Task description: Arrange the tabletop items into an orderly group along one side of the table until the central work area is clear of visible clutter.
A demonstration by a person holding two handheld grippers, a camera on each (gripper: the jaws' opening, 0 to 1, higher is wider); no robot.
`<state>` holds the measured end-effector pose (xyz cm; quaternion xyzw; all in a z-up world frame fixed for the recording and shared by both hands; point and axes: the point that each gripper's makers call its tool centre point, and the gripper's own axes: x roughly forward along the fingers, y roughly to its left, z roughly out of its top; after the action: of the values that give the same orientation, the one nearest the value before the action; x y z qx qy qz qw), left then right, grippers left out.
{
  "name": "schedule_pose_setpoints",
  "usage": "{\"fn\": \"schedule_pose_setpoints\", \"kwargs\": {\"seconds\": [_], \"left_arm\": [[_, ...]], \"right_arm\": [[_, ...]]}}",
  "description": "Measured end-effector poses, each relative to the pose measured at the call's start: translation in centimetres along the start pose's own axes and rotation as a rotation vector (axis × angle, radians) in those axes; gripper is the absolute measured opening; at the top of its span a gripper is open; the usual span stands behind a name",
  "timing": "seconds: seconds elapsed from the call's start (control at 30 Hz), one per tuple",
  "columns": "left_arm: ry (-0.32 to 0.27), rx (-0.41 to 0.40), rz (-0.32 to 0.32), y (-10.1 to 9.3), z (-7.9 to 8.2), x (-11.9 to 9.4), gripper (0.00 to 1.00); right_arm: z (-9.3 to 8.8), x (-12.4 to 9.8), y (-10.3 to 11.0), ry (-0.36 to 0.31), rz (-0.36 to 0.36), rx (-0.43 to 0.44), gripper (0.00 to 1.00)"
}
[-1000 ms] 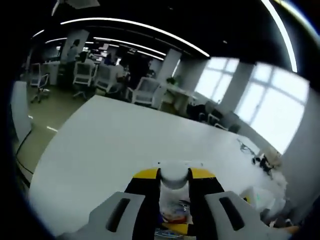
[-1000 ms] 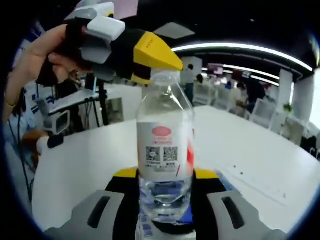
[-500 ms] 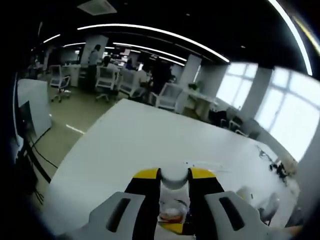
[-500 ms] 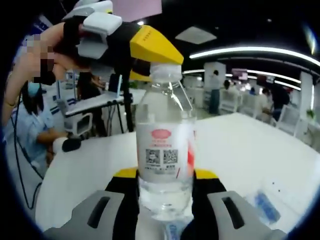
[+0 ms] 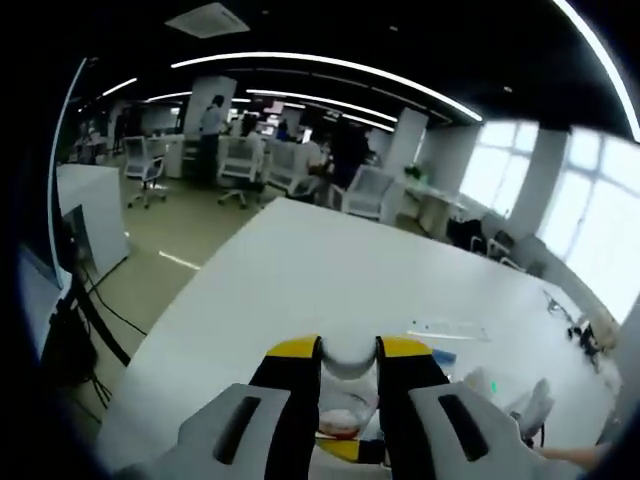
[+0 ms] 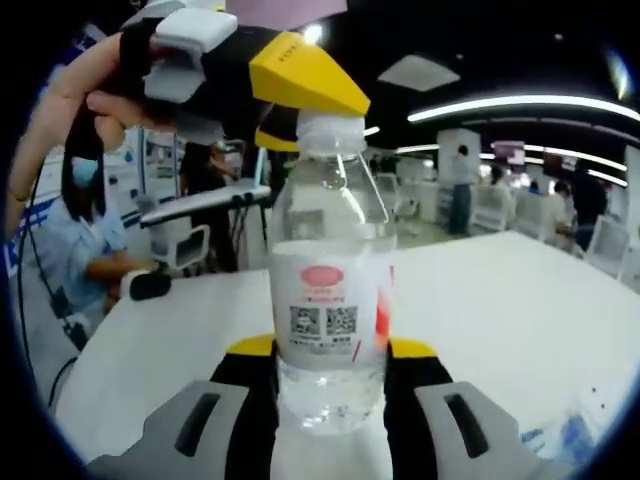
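Bottle: a clear water bottle (image 6: 330,300) is held upright in mid-air above the white table (image 6: 480,300), long axis running straight up between the right gripper's (image 6: 330,385) fingers.
Right fingers: pressed onto the lower body of the bottle, one on each side, below the white label.
Left gripper: seen from the right gripper view, the left gripper (image 6: 285,95) is brought in from the upper left, held by a person's hand (image 6: 75,100), with its yellow tips set around the cap (image 6: 330,130).
Left fingers: in the left gripper view the left gripper's own tips (image 5: 347,360) are closed on the white cap (image 5: 347,352), the bottle hanging beneath them.
Key relation: the bottle is gripped at both ends at once, top by the left, base by the right; a handover or a cap twist is judged likely, which one cannot be told.
Table: mostly bare white ahead; a few small items (image 5: 520,400) are scattered near the right edge in the left gripper view.
In the way: nothing is seen between bottle and table surface.
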<state>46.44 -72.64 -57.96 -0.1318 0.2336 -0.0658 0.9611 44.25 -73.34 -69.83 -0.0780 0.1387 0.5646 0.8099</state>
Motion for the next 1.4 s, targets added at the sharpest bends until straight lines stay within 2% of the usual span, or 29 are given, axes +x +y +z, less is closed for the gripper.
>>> {"fn": "schedule_pose_setpoints", "kwargs": {"seconds": [0.23, 0.43, 0.63, 0.8, 1.13, 1.23, 1.33, 1.4], "left_arm": [[0.004, 0.058, 0.023, -0.2, -1.0, 0.4, 0.2], [0.014, 0.076, 0.027, -0.6, -2.1, 0.7, 0.2], [0.01, 0.066, 0.024, -1.3, -2.1, 0.5, 0.2], [0.003, 0.096, 0.013, -2.3, -2.6, 0.3, 0.2], [-0.01, 0.091, 0.024, -2.2, -2.9, -0.1, 0.21], [-0.005, 0.063, 0.019, -2.0, -3.4, 0.1, 0.29], [-0.041, 0.045, -0.003, -2.4, -3.1, 0.1, 0.38], [-0.046, 0.066, -0.002, -2.4, -3.0, 0.1, 0.43]], "right_arm": [[-1.2, 0.9, -0.1, 0.003, 0.034, -0.002, 0.36], [-2.1, 0.8, -0.1, 0.02, 0.049, -0.007, 0.36], [-2.2, 0.5, -0.1, 0.012, 0.068, 0.01, 0.37], [-2.3, 0.2, 0.0, 0.017, 0.082, 0.009, 0.37], [-2.6, 0.2, -0.2, 0.043, 0.065, 0.01, 0.4], [-3.3, 0.0, -0.2, 0.077, 0.057, 0.013, 0.49], [-3.7, -0.3, -0.3, 0.093, 0.049, 0.014, 0.54], [-3.7, -0.6, -0.5, 0.101, 0.039, 0.021, 0.6]]}}
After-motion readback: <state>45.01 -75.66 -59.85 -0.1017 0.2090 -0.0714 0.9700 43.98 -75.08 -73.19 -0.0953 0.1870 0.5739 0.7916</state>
